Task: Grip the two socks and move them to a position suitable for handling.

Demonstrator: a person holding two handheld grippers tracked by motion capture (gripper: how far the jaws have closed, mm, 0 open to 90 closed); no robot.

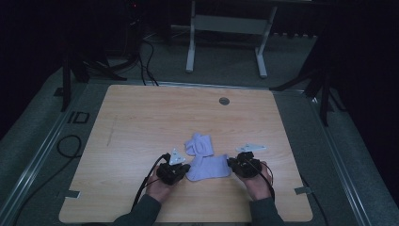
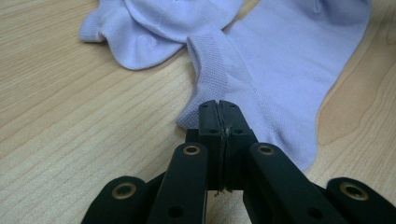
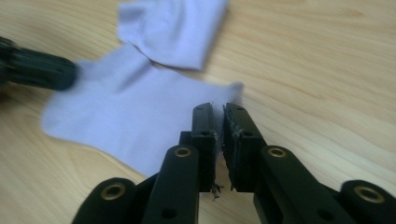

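Two pale lilac socks lie low and centre on the wooden table (image 1: 141, 122). The flat sock (image 1: 209, 168) stretches between both grippers. The left gripper (image 2: 218, 109) has its fingers closed tight on that sock's cuff edge. The right gripper (image 3: 218, 114) pinches the opposite edge, a thin slit between its fingers. The crumpled sock (image 1: 199, 144) sits just above, touching the flat one.

From up here I can't see either set of jaws, since the left gripper (image 1: 173, 170) and right gripper (image 1: 244, 164) bodies cover where they meet the flat sock (image 1: 209, 168). In the right gripper view that sock's corner disappears between the pads, so I can't tell if they actually pinch it, and the other gripper at the left edge is just a dark blur. The crumpled sock (image 2: 159, 25) gets cut off by the top edge in the left gripper view.
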